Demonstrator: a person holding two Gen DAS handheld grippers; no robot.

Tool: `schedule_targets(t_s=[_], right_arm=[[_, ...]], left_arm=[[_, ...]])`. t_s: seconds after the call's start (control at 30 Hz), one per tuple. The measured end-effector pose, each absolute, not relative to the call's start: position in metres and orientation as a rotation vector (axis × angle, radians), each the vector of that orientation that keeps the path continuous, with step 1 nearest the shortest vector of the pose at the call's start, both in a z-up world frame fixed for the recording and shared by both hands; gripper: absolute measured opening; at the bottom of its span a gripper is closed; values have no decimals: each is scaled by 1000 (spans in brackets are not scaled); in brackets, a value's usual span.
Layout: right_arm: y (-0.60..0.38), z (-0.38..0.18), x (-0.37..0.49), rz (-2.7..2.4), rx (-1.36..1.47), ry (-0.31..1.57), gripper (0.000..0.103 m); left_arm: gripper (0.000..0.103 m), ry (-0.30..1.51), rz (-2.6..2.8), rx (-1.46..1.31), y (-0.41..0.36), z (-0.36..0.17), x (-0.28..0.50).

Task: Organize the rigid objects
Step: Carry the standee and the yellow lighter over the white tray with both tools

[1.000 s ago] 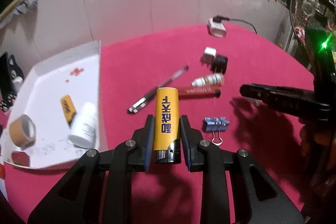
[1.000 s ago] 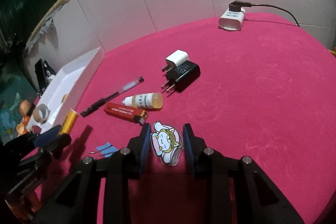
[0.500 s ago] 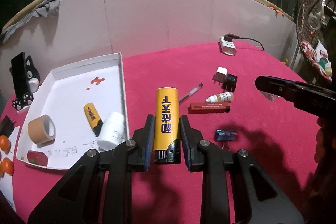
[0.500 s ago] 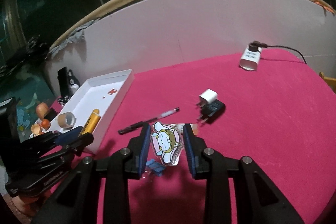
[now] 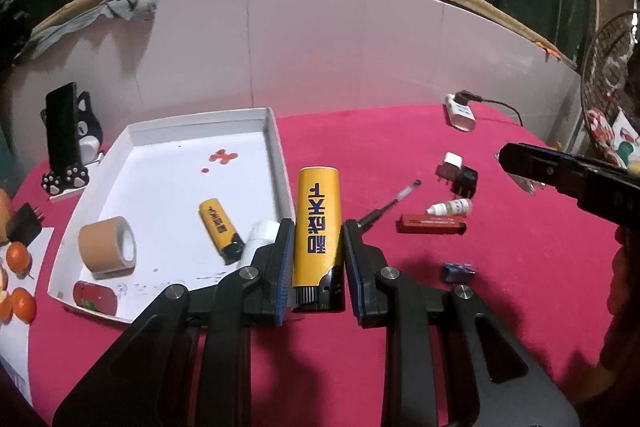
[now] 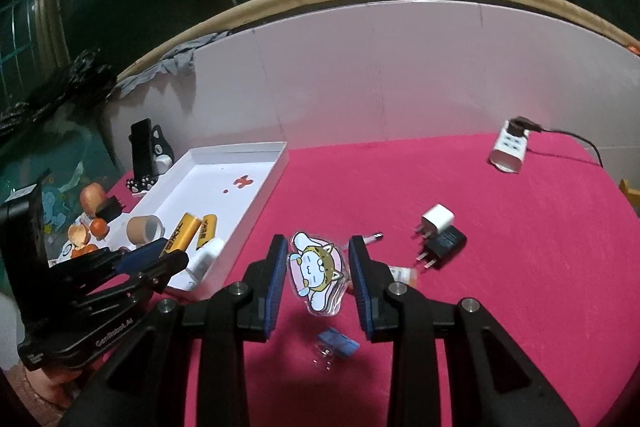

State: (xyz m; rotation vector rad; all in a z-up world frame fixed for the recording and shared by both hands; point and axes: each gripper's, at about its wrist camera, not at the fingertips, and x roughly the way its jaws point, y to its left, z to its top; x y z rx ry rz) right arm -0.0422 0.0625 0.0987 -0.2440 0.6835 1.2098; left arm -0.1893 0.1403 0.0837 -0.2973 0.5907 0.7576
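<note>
Left wrist: yellow lighter (image 5: 316, 223) between left gripper (image 5: 316, 239) pads

Left gripper (image 5: 316, 259): jaws closed on a yellow lighter (image 5: 316, 223), pads clamping its long sides, metal end toward the camera, body pointing forward and down. Right gripper (image 6: 318, 277): jaws pinched on a flat cartoon cat charm (image 6: 316, 273), held edge-on and tilted. Each gripper shows at the side of the other's view, both clear of the surface.
</note>
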Motion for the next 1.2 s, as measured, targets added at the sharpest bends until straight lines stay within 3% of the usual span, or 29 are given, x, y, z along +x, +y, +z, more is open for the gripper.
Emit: schedule_targets(t_s=[1.2], right_arm=[[150, 124, -107, 1370, -379, 586, 31]], left_arm=[[24, 482, 940, -367, 207, 107, -271]])
